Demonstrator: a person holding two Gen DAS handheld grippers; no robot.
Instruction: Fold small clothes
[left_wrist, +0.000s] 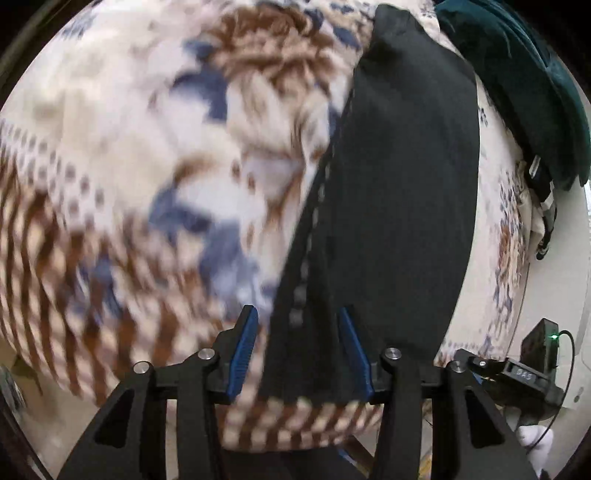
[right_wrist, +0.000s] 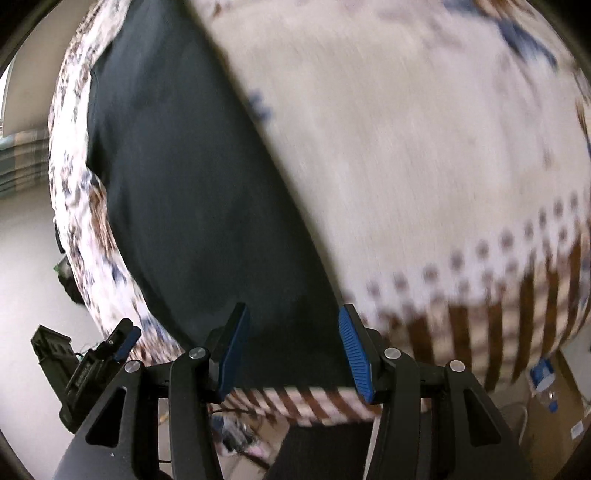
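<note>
Nearest in the left wrist view, the left gripper (left_wrist: 297, 350) points steeply down over a dark folded garment (left_wrist: 391, 206). Its two blue-padded fingers (left_wrist: 243, 354) stand partly apart, one on each side of the garment's near end. The cloth lies flat beneath them and neither pad presses on it, so this gripper is released and holds nothing.

The garment is a long, narrow, near-black strip lying on a patterned bedspread (left_wrist: 129, 166), cream with brown stripes and blue and brown flowers. It starts at the bedspread's near edge and runs away toward the far edge. A faint dotted seam follows its left side.

Beyond the garment's far right side, a dark teal cloth (left_wrist: 517, 81) lies heaped on the bedspread. The bedspread itself is blurred.

In the right wrist view, the right gripper (right_wrist: 293, 350) hangs over the same garment's (right_wrist: 192, 177) near end, at the bedspread's (right_wrist: 424, 147) striped edge. Its blue pads (right_wrist: 354, 354) are about half apart, with the flat cloth below the gap; it too is released and grasps nothing. The left gripper (right_wrist: 110, 343) shows low at the left, just off the bedspread's edge.
</note>
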